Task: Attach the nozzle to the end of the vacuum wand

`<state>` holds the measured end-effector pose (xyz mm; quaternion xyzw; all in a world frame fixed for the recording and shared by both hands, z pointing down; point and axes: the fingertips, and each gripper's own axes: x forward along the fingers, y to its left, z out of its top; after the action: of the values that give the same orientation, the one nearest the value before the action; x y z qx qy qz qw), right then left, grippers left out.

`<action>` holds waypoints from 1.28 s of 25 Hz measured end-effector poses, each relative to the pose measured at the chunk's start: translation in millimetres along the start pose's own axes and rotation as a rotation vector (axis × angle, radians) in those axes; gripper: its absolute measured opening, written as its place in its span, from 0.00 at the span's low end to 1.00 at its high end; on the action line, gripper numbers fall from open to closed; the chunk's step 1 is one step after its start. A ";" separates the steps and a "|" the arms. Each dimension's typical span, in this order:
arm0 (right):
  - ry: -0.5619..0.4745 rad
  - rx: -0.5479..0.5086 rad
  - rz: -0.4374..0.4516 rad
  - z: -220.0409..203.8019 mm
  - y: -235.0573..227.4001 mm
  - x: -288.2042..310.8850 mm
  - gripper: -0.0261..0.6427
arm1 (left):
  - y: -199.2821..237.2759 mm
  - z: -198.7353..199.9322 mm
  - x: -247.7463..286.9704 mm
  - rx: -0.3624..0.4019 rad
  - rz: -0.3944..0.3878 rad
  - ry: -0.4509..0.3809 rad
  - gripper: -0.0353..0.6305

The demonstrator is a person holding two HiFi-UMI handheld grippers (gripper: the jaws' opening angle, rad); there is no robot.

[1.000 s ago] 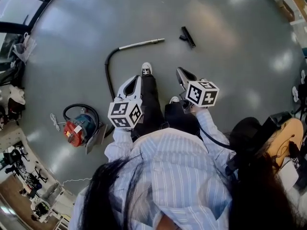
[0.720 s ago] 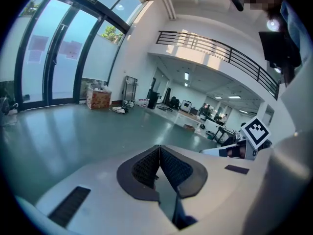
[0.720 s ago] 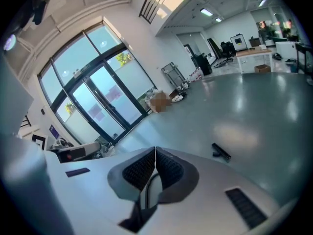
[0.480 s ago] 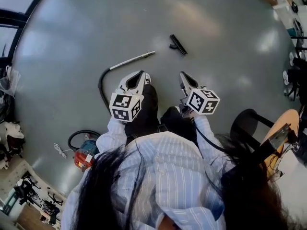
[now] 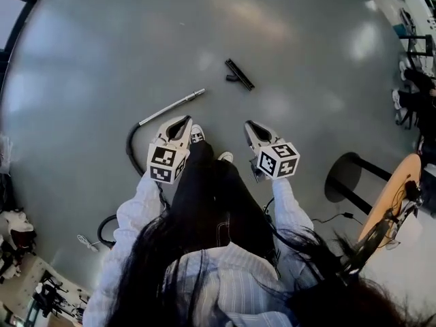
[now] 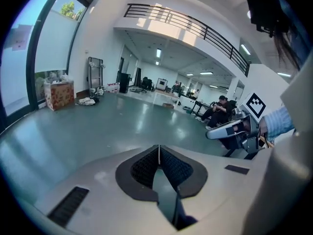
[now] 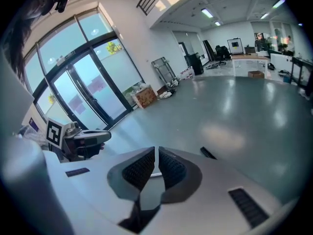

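On the floor [image 5: 95, 53] at left, the hose [image 5: 129, 140] curves up into the wand [image 5: 170, 106]. The wand's free end points toward the nozzle [image 5: 239, 74], and the two lie near each other but apart. Our left gripper [image 5: 182, 120] hangs just beside the wand, with its jaws pressed together on nothing. Our right gripper [image 5: 249, 125] sits short of the nozzle, and its jaws are likewise closed and empty.

Nothing is grasped, so we judge the task barely begun. If we arrive with closed jaws, we could shove the light nozzle aside or roll the wand away. If we grip the wand far from its end, the hose could drag the tip off line. Our shoe [image 5: 196, 133] stands near the hose and could catch it.
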<state>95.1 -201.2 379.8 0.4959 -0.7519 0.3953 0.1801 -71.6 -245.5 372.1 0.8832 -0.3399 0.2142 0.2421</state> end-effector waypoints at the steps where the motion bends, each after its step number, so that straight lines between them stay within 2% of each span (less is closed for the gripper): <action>1: 0.018 -0.003 -0.007 -6.6 -12.9 6.4 0.06 | 1.5 -8.2 12.2 -0.008 -0.006 0.003 0.06; 4: 0.074 -0.017 -0.023 -26.8 -47.8 33.7 0.06 | 16.0 -37.3 48.8 -0.030 -0.005 0.016 0.06; 9: 0.171 -0.038 -0.053 -66.4 -93.9 96.2 0.06 | 59.8 -104.6 105.3 -0.094 -0.008 0.108 0.06; 16: 0.226 -0.046 -0.051 -131.7 -146.8 165.6 0.06 | 110.5 -194.7 168.7 -0.103 -0.004 0.166 0.06; 20: 0.249 -0.070 -0.056 -173.7 -193.0 217.7 0.07 | 144.6 -256.9 220.1 -0.057 0.006 0.203 0.06; 25: 0.252 -0.098 -0.049 -218.0 -247.0 274.8 0.15 | 171.7 -324.4 269.0 -0.025 0.053 0.214 0.06; 28: 0.242 -0.126 -0.052 -238.6 -280.7 314.4 0.21 | 184.7 -366.6 299.1 0.009 0.054 0.240 0.07; 29: 0.238 -0.144 -0.058 -243.5 -292.9 329.1 0.24 | 190.1 -380.8 310.7 0.022 0.047 0.253 0.08; 31: 0.223 -0.193 -0.069 -248.8 -314.2 357.9 0.31 | 201.9 -406.3 332.2 0.044 0.022 0.274 0.22; 32: 0.215 -0.221 -0.072 -250.5 -322.8 371.1 0.35 | 208.2 -417.4 341.5 0.056 0.010 0.282 0.25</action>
<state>187.0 -294.7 916.0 0.4544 -0.7491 0.3542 0.3270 -76.2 -311.5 946.4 0.8491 -0.3007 0.3468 0.2614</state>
